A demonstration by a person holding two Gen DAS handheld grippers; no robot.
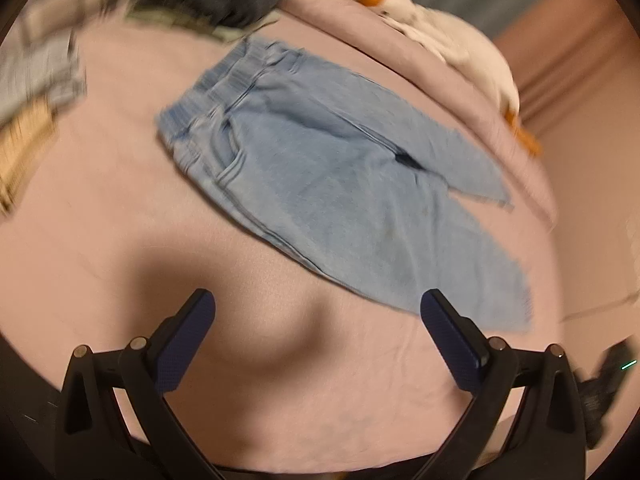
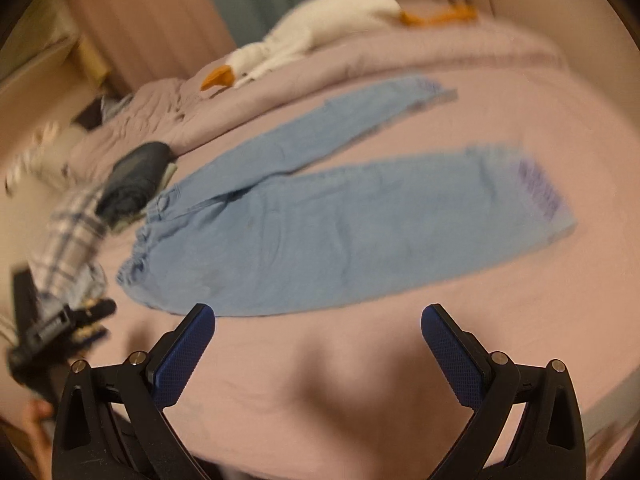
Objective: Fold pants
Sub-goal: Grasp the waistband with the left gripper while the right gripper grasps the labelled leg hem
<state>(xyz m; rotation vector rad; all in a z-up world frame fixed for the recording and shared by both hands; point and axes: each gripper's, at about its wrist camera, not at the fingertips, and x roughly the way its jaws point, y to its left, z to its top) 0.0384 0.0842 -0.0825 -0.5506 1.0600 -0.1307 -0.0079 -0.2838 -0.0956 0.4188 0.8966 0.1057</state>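
Pink bed (image 1: 120, 208) holds flat jeans (image 1: 320, 168) at 12 o'clock, both tongs (image 1: 318, 312) (image 2: 318, 320) wide, empty; fold unstarted, next grab a leg.

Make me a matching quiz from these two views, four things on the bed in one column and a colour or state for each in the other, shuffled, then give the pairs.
Things:
1. pants
2. goose plush
3. plaid garment
4. right gripper

Colour or state:
A. white with an orange beak
B. open, holding nothing
C. light blue denim, spread flat with legs apart
D. checked, bunched up near the waistband end

Pairs: 1-C, 2-A, 3-D, 4-B
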